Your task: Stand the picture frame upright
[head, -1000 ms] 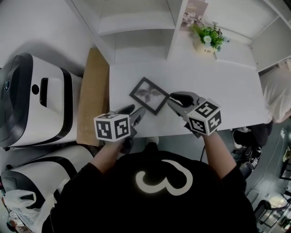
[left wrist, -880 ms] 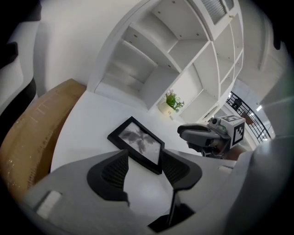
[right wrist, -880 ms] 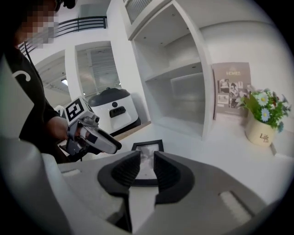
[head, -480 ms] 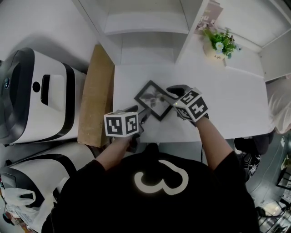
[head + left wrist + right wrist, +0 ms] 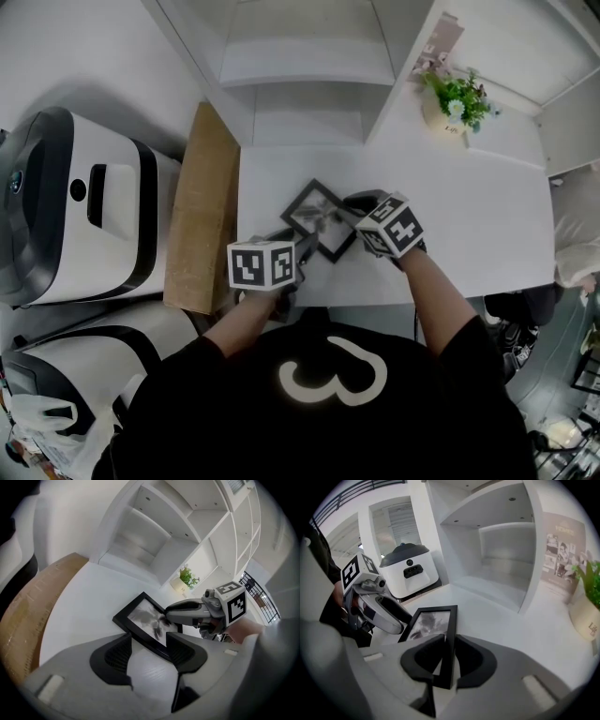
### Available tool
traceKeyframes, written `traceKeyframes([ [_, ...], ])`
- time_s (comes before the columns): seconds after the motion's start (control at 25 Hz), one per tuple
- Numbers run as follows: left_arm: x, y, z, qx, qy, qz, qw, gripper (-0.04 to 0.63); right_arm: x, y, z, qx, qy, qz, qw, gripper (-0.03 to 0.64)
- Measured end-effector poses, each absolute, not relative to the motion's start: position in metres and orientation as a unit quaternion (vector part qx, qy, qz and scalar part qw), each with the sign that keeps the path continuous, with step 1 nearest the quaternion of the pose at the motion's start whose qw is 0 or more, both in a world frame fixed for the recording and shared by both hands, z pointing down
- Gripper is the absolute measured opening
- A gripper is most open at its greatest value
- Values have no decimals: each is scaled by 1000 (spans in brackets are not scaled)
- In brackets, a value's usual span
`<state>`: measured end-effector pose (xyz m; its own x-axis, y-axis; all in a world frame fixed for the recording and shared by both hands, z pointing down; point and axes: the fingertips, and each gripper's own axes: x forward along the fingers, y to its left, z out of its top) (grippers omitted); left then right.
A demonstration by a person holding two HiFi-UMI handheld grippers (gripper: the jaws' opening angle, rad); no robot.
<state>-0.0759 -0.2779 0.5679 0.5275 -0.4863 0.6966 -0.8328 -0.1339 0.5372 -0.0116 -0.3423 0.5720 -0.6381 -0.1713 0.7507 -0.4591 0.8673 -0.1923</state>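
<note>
A black picture frame (image 5: 319, 217) with a grey print lies on the white table (image 5: 469, 216), turned like a diamond. My right gripper (image 5: 349, 208) comes at it from the right. In the right gripper view the gripper (image 5: 449, 641) has just been closing, and its pads now press on the frame's side rail (image 5: 451, 620). My left gripper (image 5: 298, 246) sits at the frame's near corner. It has just been opening, and in the left gripper view it (image 5: 149, 641) stands wide with the frame's near edge (image 5: 140, 634) between the jaws, untouched.
A brown cardboard sheet (image 5: 202, 220) leans along the table's left side, with white appliances (image 5: 84, 206) beyond it. A white shelf unit (image 5: 309, 56) rises behind the table. A potted plant (image 5: 455, 98) and a card (image 5: 441, 37) stand at the back right.
Both grippers have come down and in towards the frame. The right one slid left onto the frame's right edge; the left one moved up to its near corner.
</note>
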Motion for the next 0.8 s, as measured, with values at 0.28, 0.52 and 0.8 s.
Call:
traceKeyframes([
  [0.28, -76, -277, 568, 734, -449, 188, 474, 230, -11, -340, 571, 182, -883, 194, 386, 78],
  [0.52, -73, -277, 569, 738, -448, 198, 465, 230, -3, -331, 571, 206, -875, 211, 384, 78],
  [0.8, -66, -270, 569, 749, -442, 220, 443, 230, 12, -308, 571, 233, -864, 244, 372, 83],
])
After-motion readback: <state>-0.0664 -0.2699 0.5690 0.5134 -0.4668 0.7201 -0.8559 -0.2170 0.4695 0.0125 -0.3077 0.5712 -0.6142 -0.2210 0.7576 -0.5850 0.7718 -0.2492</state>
